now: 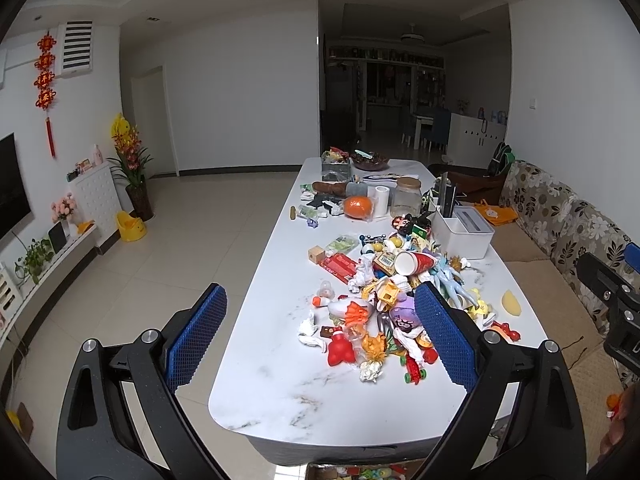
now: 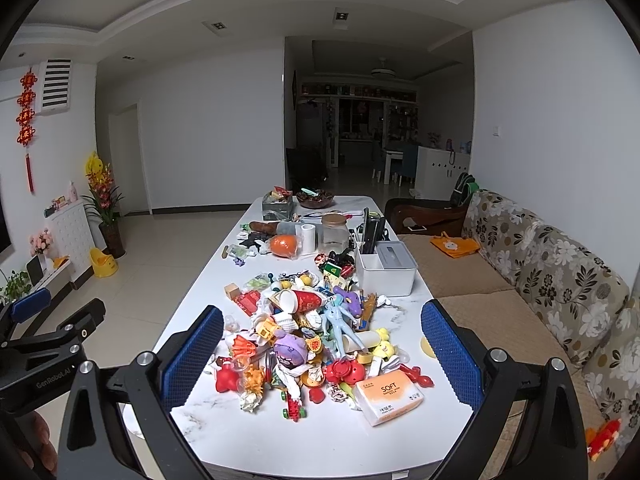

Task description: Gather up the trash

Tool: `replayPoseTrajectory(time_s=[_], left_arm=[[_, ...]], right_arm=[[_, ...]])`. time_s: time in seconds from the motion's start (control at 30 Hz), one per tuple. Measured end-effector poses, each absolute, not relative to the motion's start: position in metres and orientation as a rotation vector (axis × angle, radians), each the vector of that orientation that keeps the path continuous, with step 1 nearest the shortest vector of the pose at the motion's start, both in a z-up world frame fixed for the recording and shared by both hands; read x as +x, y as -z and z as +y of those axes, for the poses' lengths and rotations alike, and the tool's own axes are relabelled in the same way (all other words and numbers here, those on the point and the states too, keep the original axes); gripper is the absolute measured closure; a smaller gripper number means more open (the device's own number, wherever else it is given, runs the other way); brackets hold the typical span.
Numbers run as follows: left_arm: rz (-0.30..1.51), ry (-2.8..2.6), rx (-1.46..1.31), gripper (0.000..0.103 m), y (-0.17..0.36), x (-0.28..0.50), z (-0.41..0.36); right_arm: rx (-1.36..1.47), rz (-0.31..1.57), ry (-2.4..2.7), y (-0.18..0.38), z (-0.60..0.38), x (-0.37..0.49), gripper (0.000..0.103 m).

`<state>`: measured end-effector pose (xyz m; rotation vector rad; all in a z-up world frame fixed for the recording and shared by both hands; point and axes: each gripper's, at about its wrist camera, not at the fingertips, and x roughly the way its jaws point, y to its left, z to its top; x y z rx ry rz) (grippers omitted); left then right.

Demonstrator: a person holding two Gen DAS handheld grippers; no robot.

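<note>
A white marble table (image 1: 280, 400) carries a heap of toys mixed with trash. Crumpled white paper (image 1: 370, 370) lies at the heap's near edge, with another wad (image 1: 308, 326) to its left. A red and white paper cup (image 1: 414, 262) lies on its side further back. My left gripper (image 1: 320, 286) hovers open above the table's near left end, nothing between its blue pads (image 1: 196, 336). My right gripper (image 2: 322, 306) is also open and empty above the heap. Below it lie a crumpled paper (image 2: 250, 400), the paper cup (image 2: 302, 300) and an orange "SOFT" tissue pack (image 2: 388, 396).
A white organizer box (image 1: 460, 232), a glass jar (image 1: 406, 196) and an orange (image 1: 358, 206) stand further back on the table. A floral sofa (image 2: 560, 272) runs along the right side. Tiled floor lies to the left. A box of toys (image 1: 360, 472) sits below the near edge.
</note>
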<state>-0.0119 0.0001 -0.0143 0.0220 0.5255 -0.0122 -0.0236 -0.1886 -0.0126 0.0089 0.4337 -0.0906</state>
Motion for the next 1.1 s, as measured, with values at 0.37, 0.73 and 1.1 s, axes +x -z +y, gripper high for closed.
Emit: replayPoseTrajectory(time_s=[0.37,0.73,1.1], left_arm=[[0.534,0.013,0.018,0.010,0.012,-0.006,0.006],[0.540,0.017,0.017,0.010,0.012,-0.004,0.007],[0.725,0.075,0.042,0.010,0.101,0.003,0.012]], right_arm=[[0.008,0.435,0.089,0.012,-0.187,-0.022,0.005],[0.010,0.438,0.090,0.013,-0.190,-0.020,0.005],[0.393,0.675,0.079,0.093,-0.265,0.023,0.005]])
